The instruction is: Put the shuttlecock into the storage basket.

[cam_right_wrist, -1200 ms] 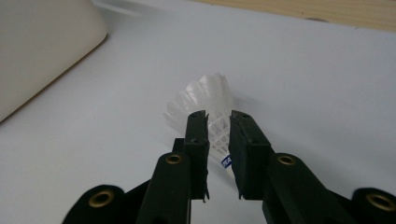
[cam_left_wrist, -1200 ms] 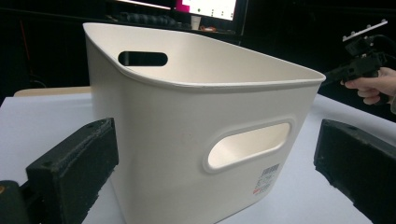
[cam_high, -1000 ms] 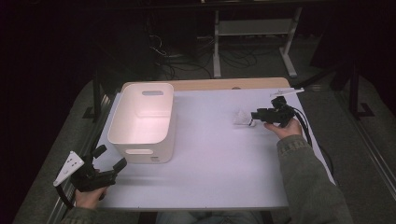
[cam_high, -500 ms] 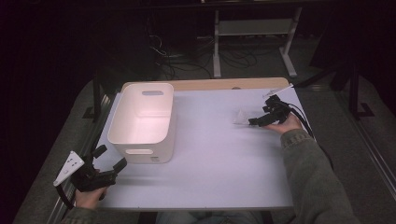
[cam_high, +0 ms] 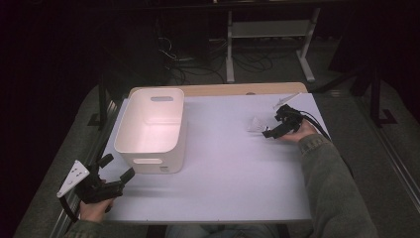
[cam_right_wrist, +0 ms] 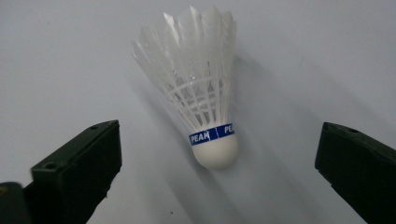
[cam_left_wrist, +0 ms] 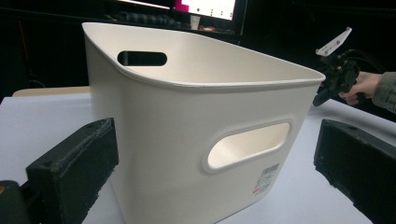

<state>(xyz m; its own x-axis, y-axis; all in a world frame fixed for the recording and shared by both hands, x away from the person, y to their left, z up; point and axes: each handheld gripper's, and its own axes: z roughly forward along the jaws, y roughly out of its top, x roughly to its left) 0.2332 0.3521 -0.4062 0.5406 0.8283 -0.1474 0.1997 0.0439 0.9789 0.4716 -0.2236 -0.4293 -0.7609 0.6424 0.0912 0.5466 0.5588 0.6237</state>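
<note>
White feathers fan out from a rounded cork base on the shuttlecock (cam_right_wrist: 201,107), which lies on its side on the pale surface (cam_high: 223,168), cork end toward the right gripper (cam_high: 271,133) and skirt pointing away. It is likely almost weightless, so a nudge from one jaw would probably roll or skid it before the other arrives. The feather skirt looks thin and springy, and squeezing it would likely bend or snap the quills; the cork with its blue band (printed lettering partly readable) seems the firm place to pinch, across its width, with a light close. The cork is smooth and round, so an off-centre pinch could squirt it out.

The right gripper's jaws have just been opening and now stand spread wide on either side of the cork, touching nothing, the shuttlecock between them but free.

Well apart, toward the person's left, stands the white bin (cam_high: 151,129), empty, with slot handles. The left gripper (cam_high: 115,167) hangs at the near corner just in front of it, jaws spread, holding nothing.
</note>
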